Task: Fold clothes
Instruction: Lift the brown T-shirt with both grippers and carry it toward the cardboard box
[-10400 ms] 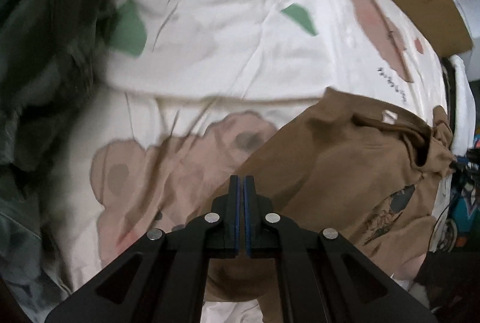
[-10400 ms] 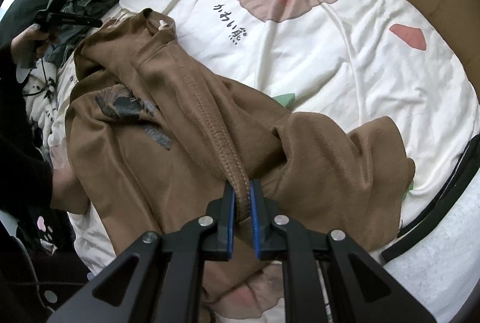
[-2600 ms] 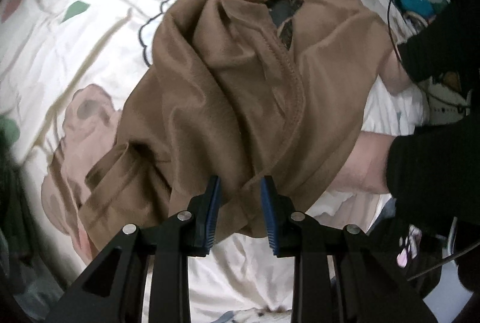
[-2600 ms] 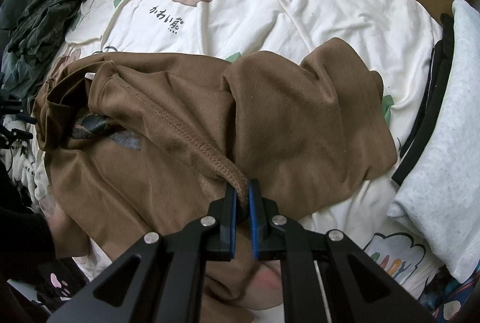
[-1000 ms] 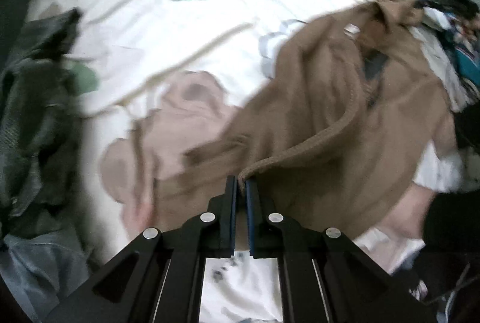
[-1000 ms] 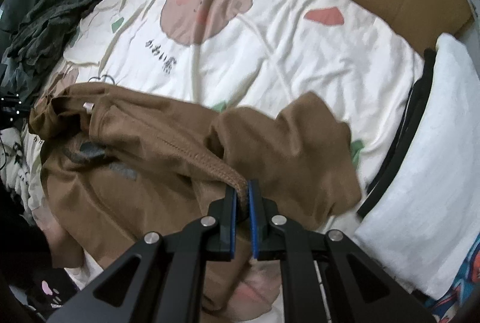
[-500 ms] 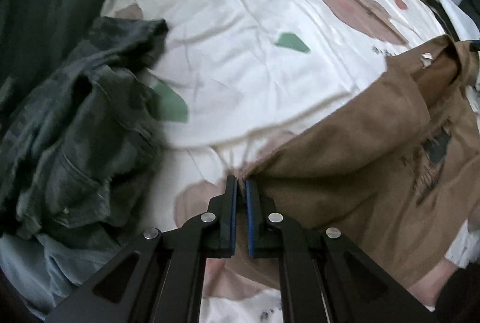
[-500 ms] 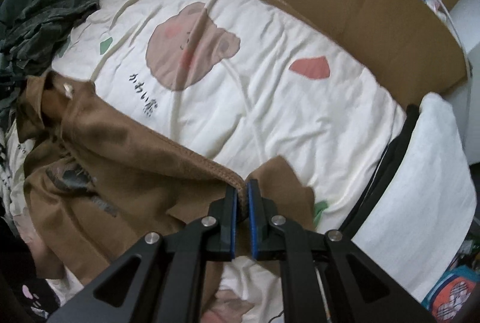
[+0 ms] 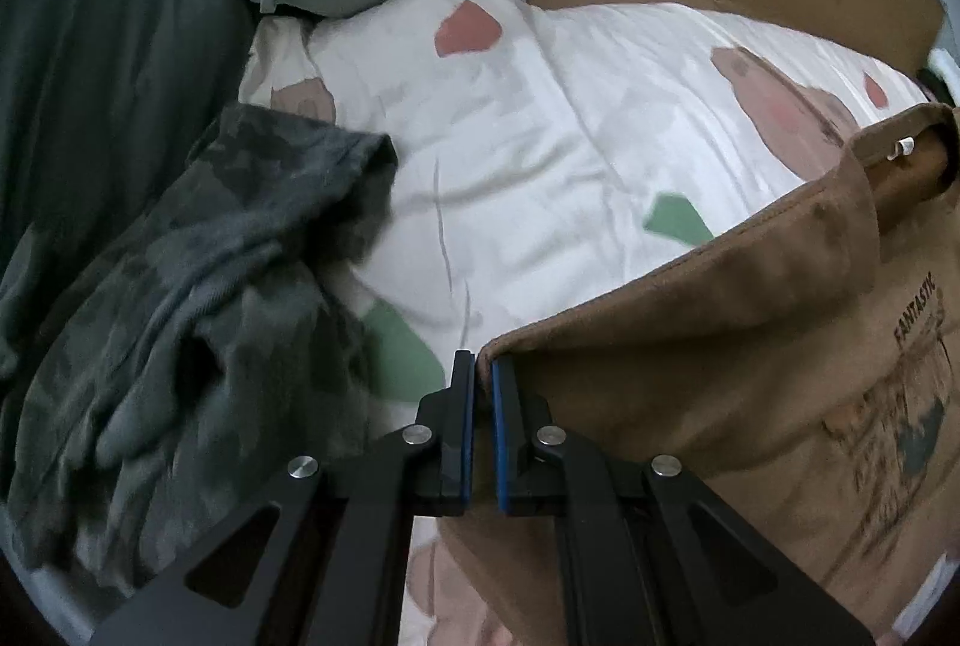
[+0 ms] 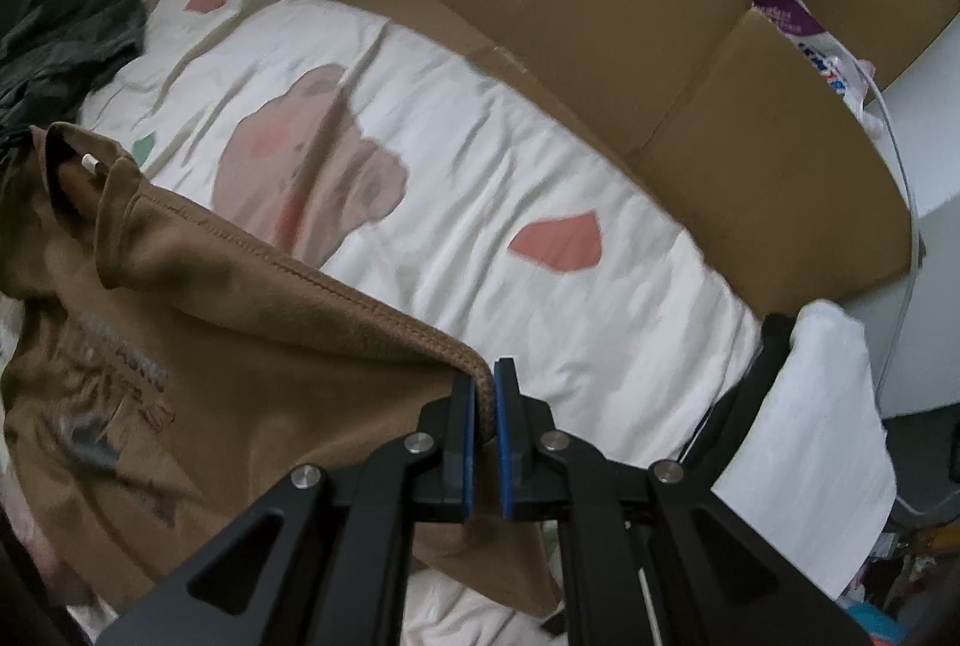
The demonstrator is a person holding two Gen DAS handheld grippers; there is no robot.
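Shirt: brown T-shirt (image 9: 750, 358) stretched over the printed bedsheet (image 9: 570, 135).
Left gripper (image 9: 483, 367): clamped on hem corner.
Right gripper (image 10: 485, 373): pinching stitched hem.
Risk: thin grip; uneven pull could slip fabric free.

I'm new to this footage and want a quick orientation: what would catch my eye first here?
First, the brown T-shirt, stretched over the bed with a corner of its stitched hem pinched in each pair of tongs: the right tongs and the left tongs. Beneath it lies the white bear-print bedsheet. A rumpled dark camouflage garment lies at the left of the left wrist view.
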